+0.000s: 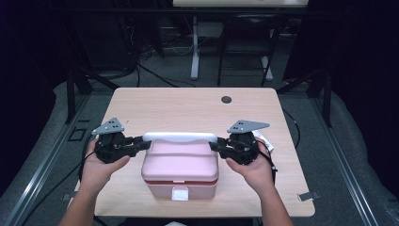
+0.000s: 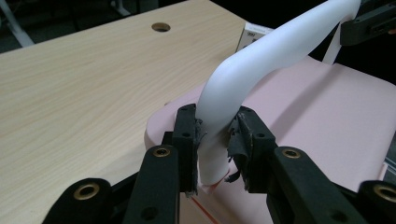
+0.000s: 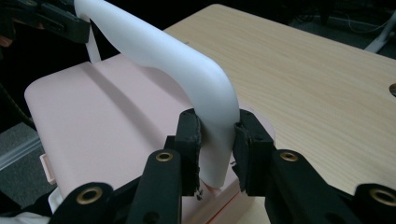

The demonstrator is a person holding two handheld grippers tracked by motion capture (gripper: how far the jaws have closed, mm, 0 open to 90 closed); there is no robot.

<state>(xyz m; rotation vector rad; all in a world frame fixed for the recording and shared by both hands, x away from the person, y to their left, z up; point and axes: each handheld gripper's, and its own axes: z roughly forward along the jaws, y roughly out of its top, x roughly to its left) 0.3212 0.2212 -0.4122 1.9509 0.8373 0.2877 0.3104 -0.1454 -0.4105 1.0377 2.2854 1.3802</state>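
Note:
A pink box [image 1: 179, 165] with a white latch [image 1: 180, 193] on its front stands near the front edge of a wooden table [image 1: 188, 108]. A white handle [image 1: 179, 137] arches upright over its lid. My left gripper [image 1: 147, 142] is shut on the left foot of the handle [image 2: 275, 51], both pads pressed against it [image 2: 215, 126]. From the other side, my right gripper [image 1: 214, 143] is shut on the right foot of the handle [image 3: 154, 46], its pads clamped around the bend [image 3: 217, 126]. A hand holds each gripper level, pointing inward.
A cable hole [image 1: 226, 100] sits in the table's far middle. A small white packet [image 1: 267, 142] lies on the table behind my right gripper. Beyond the table stand a white desk leg [image 1: 195, 47] and black frames on a grey floor.

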